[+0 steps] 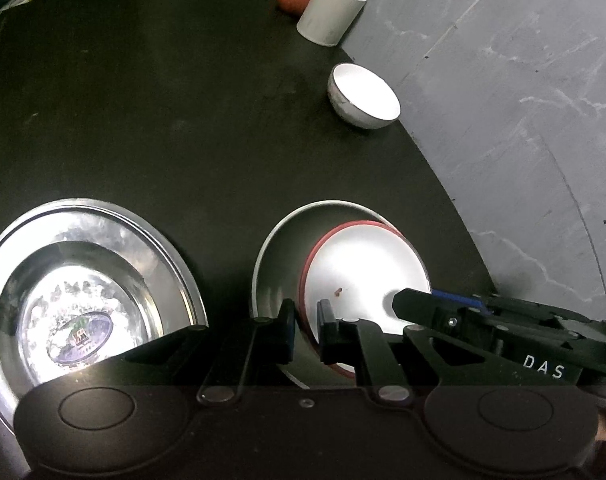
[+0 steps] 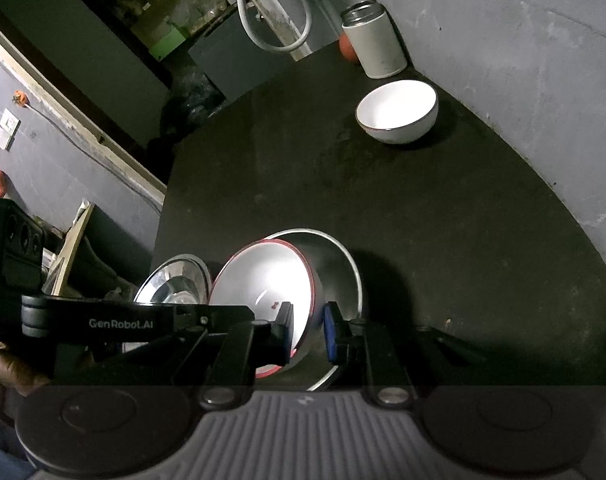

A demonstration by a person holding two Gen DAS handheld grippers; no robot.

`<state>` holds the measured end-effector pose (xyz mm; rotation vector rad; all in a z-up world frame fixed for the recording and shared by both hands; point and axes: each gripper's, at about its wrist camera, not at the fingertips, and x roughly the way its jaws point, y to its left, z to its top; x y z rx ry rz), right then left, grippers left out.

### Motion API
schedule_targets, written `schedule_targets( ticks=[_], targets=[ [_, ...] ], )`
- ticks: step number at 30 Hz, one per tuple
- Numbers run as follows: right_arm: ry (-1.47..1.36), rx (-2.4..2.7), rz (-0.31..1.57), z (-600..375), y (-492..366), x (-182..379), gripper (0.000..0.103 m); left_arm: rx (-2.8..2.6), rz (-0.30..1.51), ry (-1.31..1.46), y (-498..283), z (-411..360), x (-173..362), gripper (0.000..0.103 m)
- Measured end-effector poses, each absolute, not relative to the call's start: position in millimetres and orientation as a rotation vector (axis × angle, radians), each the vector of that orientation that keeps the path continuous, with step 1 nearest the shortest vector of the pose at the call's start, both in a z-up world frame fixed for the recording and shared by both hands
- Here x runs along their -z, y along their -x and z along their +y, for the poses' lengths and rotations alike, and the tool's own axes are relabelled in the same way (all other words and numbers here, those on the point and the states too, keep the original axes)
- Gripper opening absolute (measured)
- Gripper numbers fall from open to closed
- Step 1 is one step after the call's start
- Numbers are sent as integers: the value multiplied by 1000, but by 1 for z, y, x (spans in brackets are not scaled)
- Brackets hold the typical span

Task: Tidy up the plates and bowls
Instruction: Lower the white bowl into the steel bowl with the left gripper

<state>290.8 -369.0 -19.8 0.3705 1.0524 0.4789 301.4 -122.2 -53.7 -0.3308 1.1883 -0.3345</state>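
Black tabletop (image 1: 183,120) against a grey wall is carrying our work: we are clamping the left gripper (image 1: 307,330) and right gripper (image 2: 309,330) on opposite rims of the red-rimmed bowl (image 1: 363,264). It is sitting tilted inside a grey bowl (image 1: 279,248), beside steel plates (image 1: 83,272).

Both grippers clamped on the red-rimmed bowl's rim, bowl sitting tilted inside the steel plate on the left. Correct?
Not quite. The red-rimmed bowl sits tilted inside the grey bowl, not the steel plate, which lies apart to its left. The left wrist view shows it. The left gripper and the right gripper are both clamped on its rim.
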Motion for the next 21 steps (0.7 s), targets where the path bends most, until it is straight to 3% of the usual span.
schedule_targets(
  ticks=[21],
  targets=[
    [-357, -492, 1098, -365, -302, 29, 21, 316, 1222, 319, -311, -127, 60, 12]
  ],
)
